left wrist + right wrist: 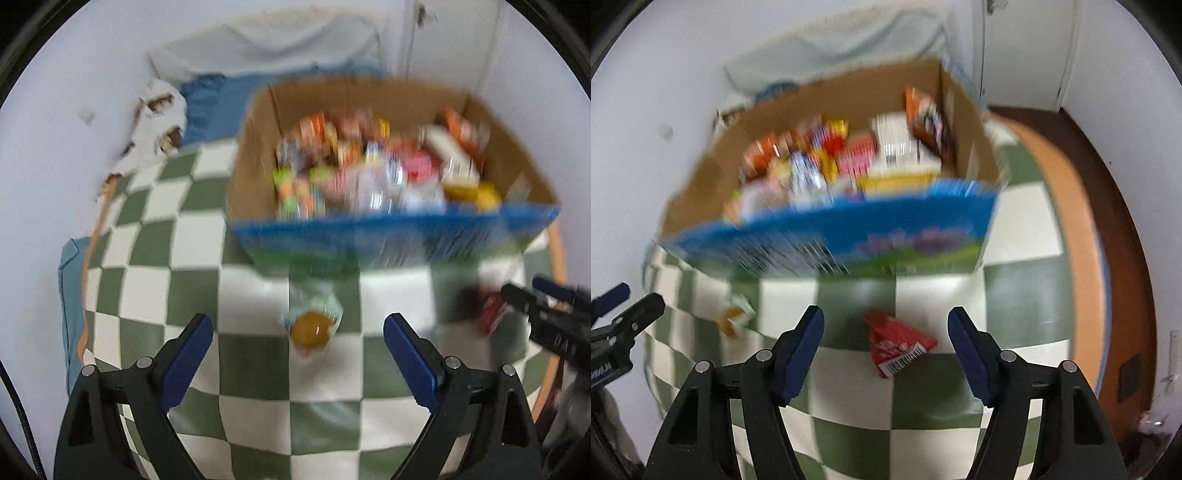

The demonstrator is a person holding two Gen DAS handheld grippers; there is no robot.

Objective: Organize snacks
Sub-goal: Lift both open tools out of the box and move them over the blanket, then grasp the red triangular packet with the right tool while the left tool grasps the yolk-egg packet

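Note:
A cardboard box with a blue printed front (388, 240) (849, 240) holds several colourful snack packs and stands on a green and white checked cloth. In the left wrist view a small clear pack with an orange round snack (312, 328) lies on the cloth between the fingers of my open, empty left gripper (299, 326). In the right wrist view a red snack packet with a barcode (897, 343) lies between the fingers of my open, empty right gripper (886, 321). The orange snack pack also shows at the left in the right wrist view (735, 317). Both views are motion-blurred.
The checked cloth (184, 258) covers a round orange-edged table (1067, 206). A blue cloth and white bedding (221, 92) lie behind the box by the wall. Dark floor (1123, 258) shows at the right. The other gripper shows at each view's edge (546, 314) (624, 314).

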